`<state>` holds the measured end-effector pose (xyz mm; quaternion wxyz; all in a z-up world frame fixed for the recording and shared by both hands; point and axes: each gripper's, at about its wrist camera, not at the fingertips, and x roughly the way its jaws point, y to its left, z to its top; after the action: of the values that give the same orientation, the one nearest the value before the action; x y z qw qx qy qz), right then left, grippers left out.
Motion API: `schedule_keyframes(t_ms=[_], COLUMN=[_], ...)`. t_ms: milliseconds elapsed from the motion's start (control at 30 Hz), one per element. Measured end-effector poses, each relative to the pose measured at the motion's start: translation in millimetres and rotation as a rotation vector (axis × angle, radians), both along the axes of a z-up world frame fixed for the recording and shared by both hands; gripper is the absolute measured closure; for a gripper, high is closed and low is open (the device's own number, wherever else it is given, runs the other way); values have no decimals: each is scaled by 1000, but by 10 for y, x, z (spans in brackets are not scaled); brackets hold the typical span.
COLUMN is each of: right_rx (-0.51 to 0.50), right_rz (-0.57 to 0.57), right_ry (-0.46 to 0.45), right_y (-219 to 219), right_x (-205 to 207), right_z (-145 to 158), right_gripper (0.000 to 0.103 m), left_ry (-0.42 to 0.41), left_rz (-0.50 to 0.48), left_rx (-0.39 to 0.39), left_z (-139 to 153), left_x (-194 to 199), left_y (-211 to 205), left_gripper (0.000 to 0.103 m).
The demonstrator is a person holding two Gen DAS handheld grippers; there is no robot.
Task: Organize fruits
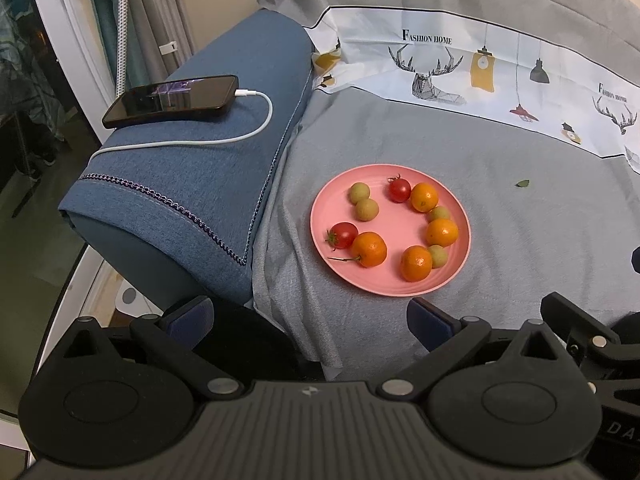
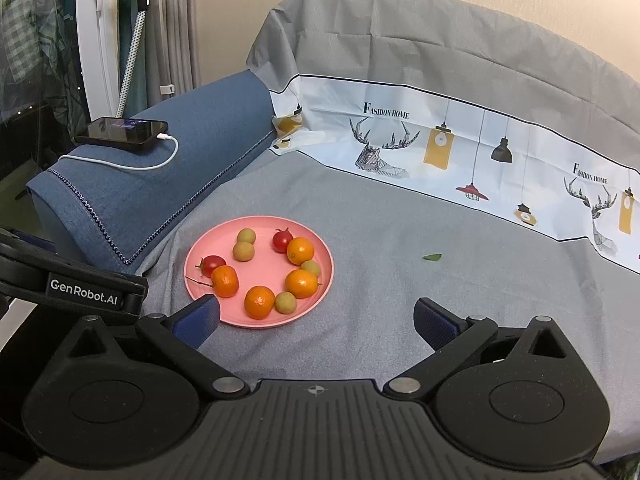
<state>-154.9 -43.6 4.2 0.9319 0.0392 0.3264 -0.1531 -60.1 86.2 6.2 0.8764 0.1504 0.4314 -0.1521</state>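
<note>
Both your claws, left (image 1: 308,320) and right (image 2: 316,320), were spread wide and empty. The plate (image 2: 200,268) of mixed fruit sat just ahead of them. Best bet was probably dropping straight onto one orange (image 2: 258,301), squeezing gently.

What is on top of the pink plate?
On the pink plate sit four oranges, two red tomatoes and four small green fruits. What lies under the fruit is hidden.

Black hand-held gripper (image 2: 316,320), blue pads (image 2: 198,320)
</note>
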Motion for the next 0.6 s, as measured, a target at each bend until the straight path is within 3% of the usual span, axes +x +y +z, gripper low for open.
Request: schedule_keyframes(t_ms=[600], right_rx=[0], right_rz=[3], right_ry=[4], right_y=[-4], right_x=[5], right_z=[-8], right_gripper=[1], left_ry=[-1], left_rz=[8], left_rx=[10], left_z=[-5], left_x=[5], left_y=[5], left_gripper=[0])
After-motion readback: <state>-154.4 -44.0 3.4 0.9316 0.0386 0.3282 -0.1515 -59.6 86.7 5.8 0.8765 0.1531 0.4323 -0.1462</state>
